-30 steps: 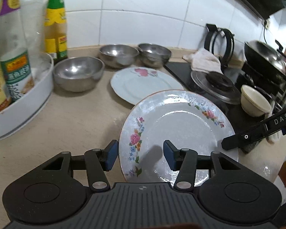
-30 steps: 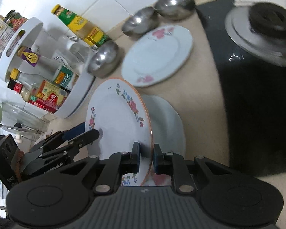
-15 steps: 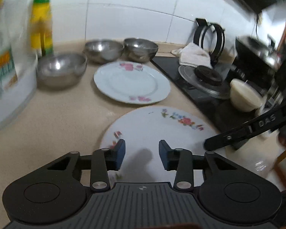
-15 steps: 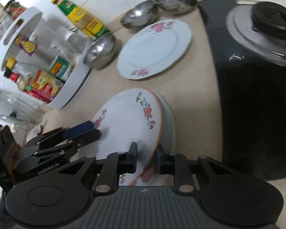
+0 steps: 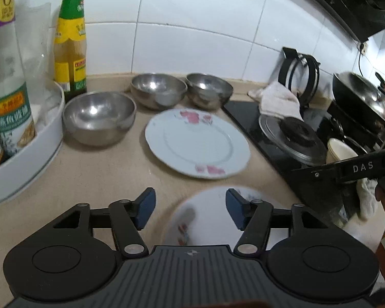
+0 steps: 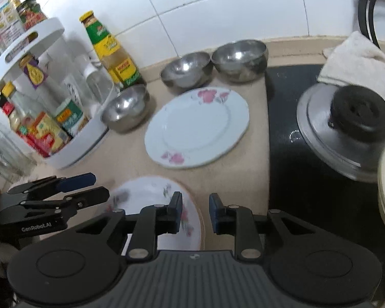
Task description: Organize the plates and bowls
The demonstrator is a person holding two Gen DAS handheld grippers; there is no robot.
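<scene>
Change: since a second ago I see the flowered plate (image 6: 151, 205), then tilted on edge in my right claw (image 6: 194, 211), lying flat on the counter (image 5: 102, 169); both claws are off it.
Left claw: my left claw (image 5: 190, 209) has just been opening; its jaws stand wide with nothing pinched, the plate lying below and between them.
Right claw: jaws have just been opening to a narrow gap, empty; the plate's rim lies under the left finger (image 6: 175, 211).
Plate position: the flowered plate (image 5: 213, 218) sits directly under both claws; the second plate (image 5: 196, 142) lies farther ahead, apart from it.
Count: I count two plates and three steel bowls: one bowl (image 5: 98, 116) ahead-left of my left claw, two more (image 5: 157, 89) (image 5: 209, 91) behind the far plate by the wall.
Look: flowered plate is white, blurred, with an orange rim and small pink flower sprays; far plate pale with pink blossoms at two edges.
</scene>
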